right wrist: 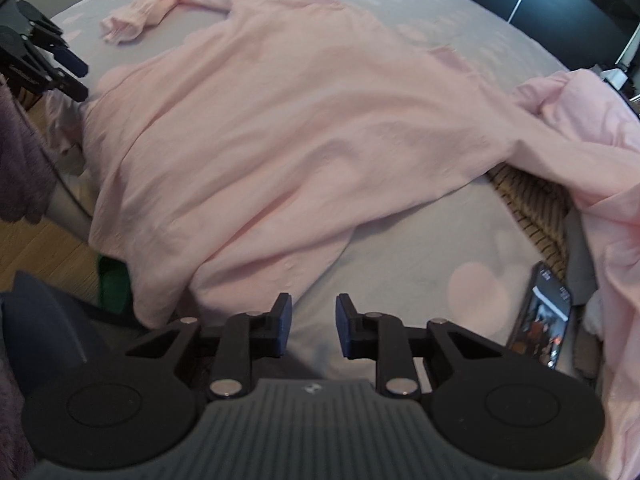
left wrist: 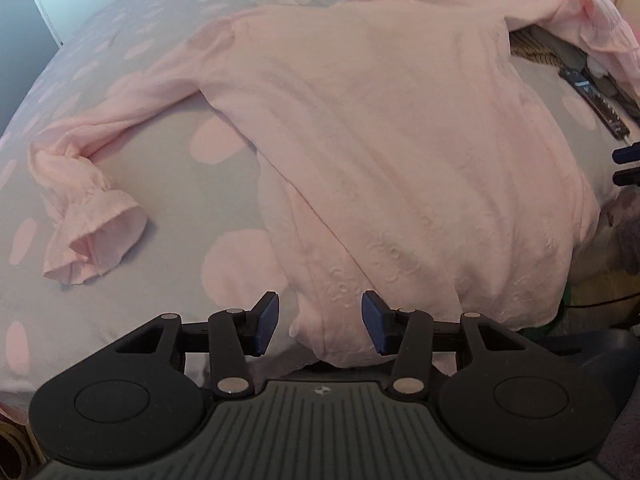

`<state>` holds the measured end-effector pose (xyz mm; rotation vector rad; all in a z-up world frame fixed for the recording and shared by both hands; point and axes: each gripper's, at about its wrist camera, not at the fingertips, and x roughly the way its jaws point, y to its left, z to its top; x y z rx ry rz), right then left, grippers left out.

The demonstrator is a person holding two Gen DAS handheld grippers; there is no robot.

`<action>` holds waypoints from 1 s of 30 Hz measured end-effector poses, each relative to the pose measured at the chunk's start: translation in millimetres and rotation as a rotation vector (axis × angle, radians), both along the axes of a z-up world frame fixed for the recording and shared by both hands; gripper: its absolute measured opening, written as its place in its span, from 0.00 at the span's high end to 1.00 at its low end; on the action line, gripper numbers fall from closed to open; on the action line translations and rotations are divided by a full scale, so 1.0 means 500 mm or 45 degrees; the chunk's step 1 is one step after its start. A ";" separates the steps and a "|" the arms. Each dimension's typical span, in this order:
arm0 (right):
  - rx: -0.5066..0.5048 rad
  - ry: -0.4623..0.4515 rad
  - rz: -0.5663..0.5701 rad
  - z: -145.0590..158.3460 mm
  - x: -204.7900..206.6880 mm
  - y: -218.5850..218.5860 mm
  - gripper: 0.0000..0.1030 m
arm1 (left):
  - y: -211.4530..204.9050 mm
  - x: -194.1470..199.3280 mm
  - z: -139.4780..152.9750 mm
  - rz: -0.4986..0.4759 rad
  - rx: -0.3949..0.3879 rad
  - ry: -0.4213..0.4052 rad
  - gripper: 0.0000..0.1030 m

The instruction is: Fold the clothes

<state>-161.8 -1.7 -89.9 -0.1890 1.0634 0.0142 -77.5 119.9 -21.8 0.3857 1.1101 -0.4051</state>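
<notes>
Left wrist view: a pale pink blouse [left wrist: 380,128] lies spread flat on the bed [left wrist: 192,196], whose grey cover has pink dots. One ruffled sleeve [left wrist: 92,216] trails off to the left. The left tongs [left wrist: 320,328] hang over the blouse's near hem, released — cloth lies under the gap, the pads not pressing it.

Right wrist view: the right tongs [right wrist: 313,326] are released too, over bare cover just beside the hem. A phone [right wrist: 544,316] lies to the right — screen lit.
</notes>
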 end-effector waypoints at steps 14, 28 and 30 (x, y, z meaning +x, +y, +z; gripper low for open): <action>0.116 0.172 0.048 -0.097 0.017 0.017 0.82 | -0.026 0.001 -0.069 -0.045 0.021 0.051 0.76; 0.100 0.206 -0.094 0.015 -0.002 -0.029 1.00 | 0.085 0.025 0.047 0.216 -0.206 0.114 1.00; 0.103 0.231 -0.136 0.034 -0.007 -0.047 1.00 | 0.120 0.041 0.069 0.290 -0.245 0.130 1.00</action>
